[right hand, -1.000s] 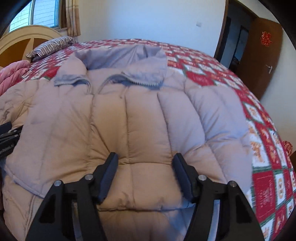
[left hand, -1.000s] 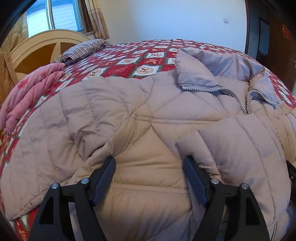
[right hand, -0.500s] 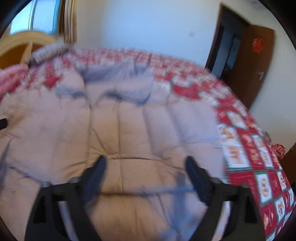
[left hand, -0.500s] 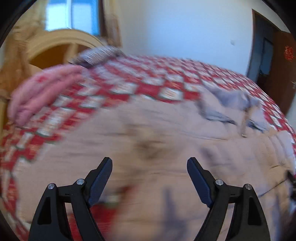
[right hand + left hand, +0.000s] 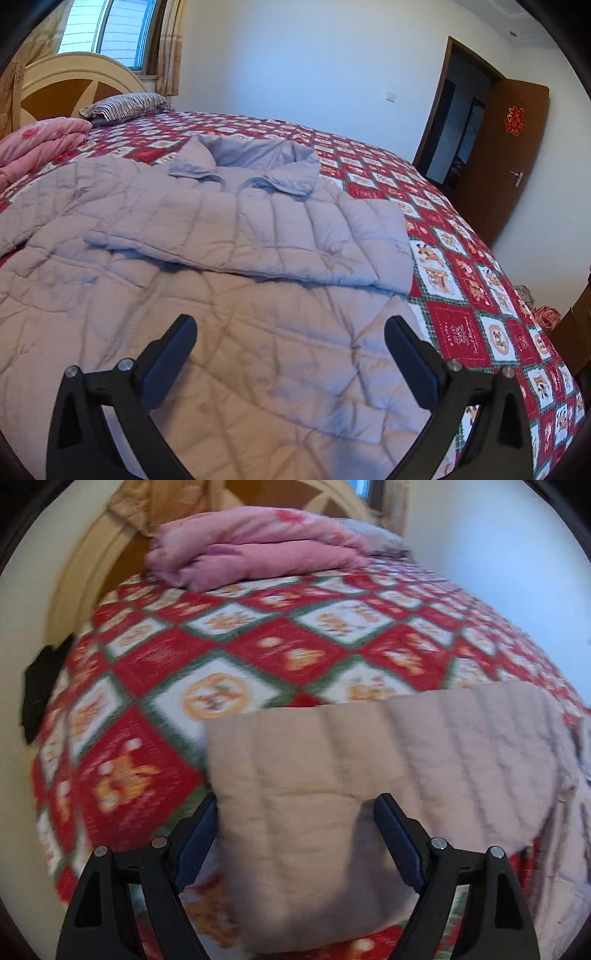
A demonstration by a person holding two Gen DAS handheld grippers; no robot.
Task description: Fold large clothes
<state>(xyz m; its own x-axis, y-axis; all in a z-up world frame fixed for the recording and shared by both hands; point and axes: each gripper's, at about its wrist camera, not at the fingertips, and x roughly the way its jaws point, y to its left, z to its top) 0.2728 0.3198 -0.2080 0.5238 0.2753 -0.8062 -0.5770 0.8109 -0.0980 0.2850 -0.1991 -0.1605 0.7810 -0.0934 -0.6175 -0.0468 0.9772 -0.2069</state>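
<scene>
Jacket (image 5: pixel 229 280) unlabelled on bedspread (image 5: pixel 454 273), right gripper (image 5: pixel 291 354) fingers opening, left gripper (image 5: pixel 295 834) released.

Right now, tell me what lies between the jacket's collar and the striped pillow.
Only bare red patterned bedspread between collar and pillow, seen in the right wrist view.

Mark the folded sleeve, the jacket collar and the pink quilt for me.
folded sleeve (image 5: pixel 258 240), right wrist view, on the middle of the sleeve lying across the chest.
jacket collar (image 5: pixel 255 155), right wrist view, on the inner back of the collar.
pink quilt (image 5: pixel 258 546), left wrist view, on its top fold.
</scene>
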